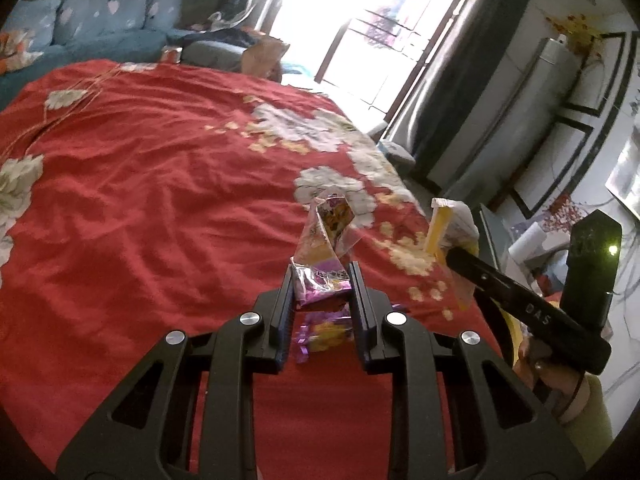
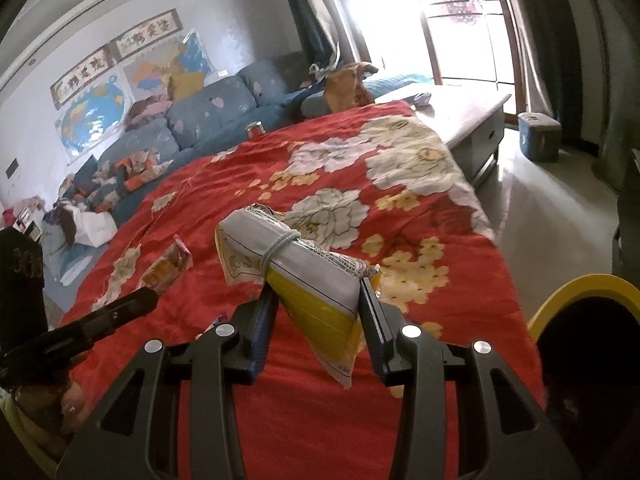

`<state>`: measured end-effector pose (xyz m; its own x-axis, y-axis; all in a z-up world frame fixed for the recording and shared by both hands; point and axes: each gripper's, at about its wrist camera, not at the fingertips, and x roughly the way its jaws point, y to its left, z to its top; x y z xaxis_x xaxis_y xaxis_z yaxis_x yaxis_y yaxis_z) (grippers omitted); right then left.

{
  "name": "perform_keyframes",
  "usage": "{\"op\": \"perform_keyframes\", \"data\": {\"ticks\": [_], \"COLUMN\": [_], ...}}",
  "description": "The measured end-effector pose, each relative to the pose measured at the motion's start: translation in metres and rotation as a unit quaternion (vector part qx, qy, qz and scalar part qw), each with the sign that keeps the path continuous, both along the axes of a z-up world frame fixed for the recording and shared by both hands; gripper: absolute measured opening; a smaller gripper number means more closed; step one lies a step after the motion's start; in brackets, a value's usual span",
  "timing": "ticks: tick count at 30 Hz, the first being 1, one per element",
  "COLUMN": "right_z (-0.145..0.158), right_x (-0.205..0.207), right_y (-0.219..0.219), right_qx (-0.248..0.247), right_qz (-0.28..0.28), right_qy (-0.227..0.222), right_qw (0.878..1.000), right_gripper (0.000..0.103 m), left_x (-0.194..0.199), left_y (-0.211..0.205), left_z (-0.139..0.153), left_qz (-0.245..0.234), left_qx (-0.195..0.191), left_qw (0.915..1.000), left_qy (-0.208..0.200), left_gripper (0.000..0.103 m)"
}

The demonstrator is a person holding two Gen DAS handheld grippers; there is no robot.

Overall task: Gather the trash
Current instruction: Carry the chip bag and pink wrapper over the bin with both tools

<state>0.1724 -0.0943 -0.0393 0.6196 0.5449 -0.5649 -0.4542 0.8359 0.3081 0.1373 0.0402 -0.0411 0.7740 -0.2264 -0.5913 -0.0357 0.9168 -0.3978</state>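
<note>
Red floral bedspread [image 1: 140,200] covering the whole work surface, creased throughout. Blue sofa [image 2: 208,120] along its far edge, piled with clothes. Low table [image 2: 472,116] off the far right corner, toward the window. Yellow-rimmed bin [image 2: 576,292] just off the near right edge, dark inside, contents not visible.

Left gripper [image 1: 322,280] closed on a purple snack wrapper [image 1: 324,248], pinched at its lower end; upper part standing free above the fingertips, raised off the cloth near the near right edge. Second purple scrap [image 1: 320,332] visible between the jaws lower down; lying on the cloth or hanging from the held wrapper, cannot tell.

Right gripper [image 2: 318,300] clamped on a yellow-and-white bag [image 2: 296,264], rolled and tied with a grey elastic band [image 2: 280,244]; bag held across the jaws, both ends overhanging, lifted clear of the cloth near the right edge.

Risks, as judged:
- Foil wrapper thin and slick; shallow pinch, likely to slide out on a quick swing toward the bin.
- Loose scrap liable to be left behind if unattached.
- Long bag overhanging the jaws; possible catch on the bin rim and tip outside.
- Two tools close together; collision probable if both move to the bin at once.
</note>
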Motion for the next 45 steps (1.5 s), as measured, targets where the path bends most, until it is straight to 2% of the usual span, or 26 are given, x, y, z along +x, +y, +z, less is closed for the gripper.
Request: {"op": "perform_keyframes", "data": {"ticks": [9, 26, 45], "right_z": [0.008, 0.013, -0.001], "right_x": [-0.006, -0.009, -0.008], "right_y": [-0.031, -0.092, -0.156], "right_qx": [0.01, 0.023, 0.035], "right_qz": [-0.031, -0.097, -0.18], "right_qy": [-0.01, -0.019, -0.004], "right_qw": [0.999, 0.995, 0.983], "right_gripper": [0.038, 0.038, 0.039], "left_x": [-0.002, -0.003, 0.011], "left_y": [-0.029, -0.083, -0.154], "left_z": [0.016, 0.026, 0.016], "left_qz": [-0.035, -0.093, -0.169], "left_qx": [0.016, 0.041, 0.072], "left_qw": [0.999, 0.9942, 0.9827], "left_qy": [-0.021, -0.034, -0.025], "left_gripper": [0.019, 0.019, 0.019]}}
